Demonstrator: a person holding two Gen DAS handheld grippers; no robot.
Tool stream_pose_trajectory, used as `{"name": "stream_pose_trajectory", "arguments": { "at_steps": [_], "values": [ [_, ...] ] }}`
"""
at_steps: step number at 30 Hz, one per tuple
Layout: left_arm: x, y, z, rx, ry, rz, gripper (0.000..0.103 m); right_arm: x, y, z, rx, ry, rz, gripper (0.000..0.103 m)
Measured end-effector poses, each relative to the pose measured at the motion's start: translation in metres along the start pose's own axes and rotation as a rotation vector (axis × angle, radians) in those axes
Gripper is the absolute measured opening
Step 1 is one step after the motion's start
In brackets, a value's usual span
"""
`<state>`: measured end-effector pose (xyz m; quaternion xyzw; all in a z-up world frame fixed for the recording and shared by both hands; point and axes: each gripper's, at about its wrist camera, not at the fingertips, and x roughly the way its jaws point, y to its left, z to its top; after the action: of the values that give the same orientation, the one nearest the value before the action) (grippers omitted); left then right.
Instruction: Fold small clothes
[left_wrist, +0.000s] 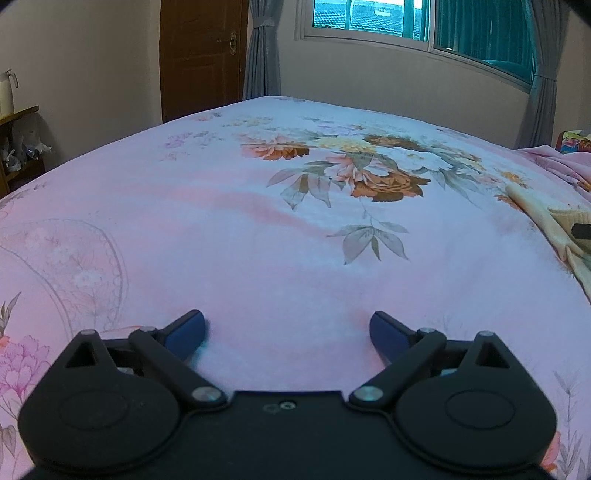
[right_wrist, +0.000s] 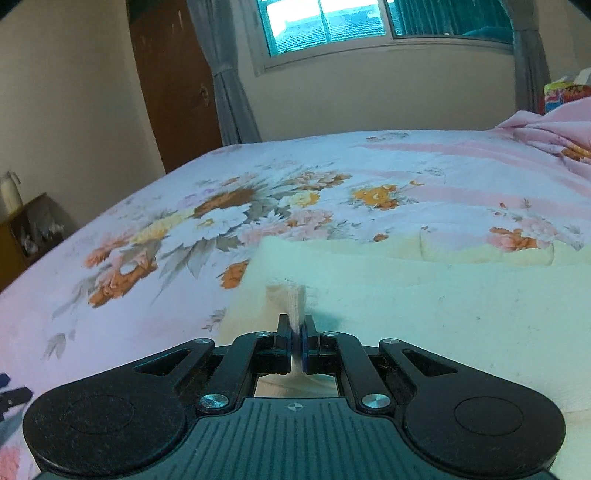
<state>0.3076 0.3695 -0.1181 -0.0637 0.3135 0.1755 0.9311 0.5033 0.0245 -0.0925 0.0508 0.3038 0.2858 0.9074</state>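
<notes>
1. Across the left wrist view, the left gripper (left_wrist: 288, 328) hovers low over the floral bedsheet (left_wrist: 258, 229) with its blue-padded fingers spread wide and nothing between them; it looks parked and ready, not yet working; the cream garment (left_wrist: 550, 225) lies well off to its right at the frame edge, apart from these fingers, with a dark tip, probably the other tool, resting on it.
2. From the right wrist view, the right gripper (right_wrist: 296, 339) is clamped together on a small pinched-up ridge of the cream garment (right_wrist: 424, 306); the cloth lies flat on the bedsheet (right_wrist: 166, 240) ahead and to the right of the tool; pinching near the left edge probably prepares lifting that side over for a fold.
</notes>
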Motion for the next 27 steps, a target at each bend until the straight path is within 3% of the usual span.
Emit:
{"name": "stream_pose_trajectory", "arguments": {
  "at_steps": [2,3,8,9,10,11,15,17,21,23,27],
  "values": [
    [0.000,-0.001,0.000,0.004,-0.001,0.003,0.096,0.003,0.005,-0.002,0.012,0.033,0.029,0.018],
    [0.000,-0.001,0.000,0.006,-0.001,0.004,0.096,0.002,0.008,-0.003,0.013,0.035,0.046,0.030],
    [0.001,-0.002,0.000,0.008,-0.001,0.006,0.096,0.009,0.032,-0.010,-0.060,0.015,0.012,0.030],
    [0.000,-0.002,0.000,0.008,-0.001,0.007,0.096,0.009,0.034,-0.010,-0.062,0.009,0.010,0.025],
    [0.000,-0.002,0.000,0.009,-0.002,0.007,0.096,0.010,0.036,-0.011,-0.074,0.007,0.008,0.008],
    [0.000,-0.002,0.000,0.009,-0.001,0.007,0.096,0.010,0.037,-0.012,-0.086,0.008,-0.008,0.005],
    [0.000,-0.002,0.001,0.008,-0.002,0.006,0.096,0.005,0.038,-0.013,-0.088,-0.003,-0.014,0.007],
    [0.000,-0.001,0.001,0.005,-0.006,0.005,0.096,0.002,0.041,-0.016,-0.116,0.003,-0.022,0.018],
    [-0.001,0.000,0.001,-0.003,-0.007,0.002,0.096,0.005,0.041,-0.021,-0.137,0.007,-0.070,0.021],
    [-0.001,0.000,0.001,0.001,-0.008,0.005,0.096,0.005,0.041,-0.020,-0.134,0.008,-0.076,0.029],
    [-0.001,0.001,0.001,-0.002,-0.010,0.004,0.096,0.001,0.048,-0.024,-0.189,0.003,-0.079,0.030]
  ]
}}
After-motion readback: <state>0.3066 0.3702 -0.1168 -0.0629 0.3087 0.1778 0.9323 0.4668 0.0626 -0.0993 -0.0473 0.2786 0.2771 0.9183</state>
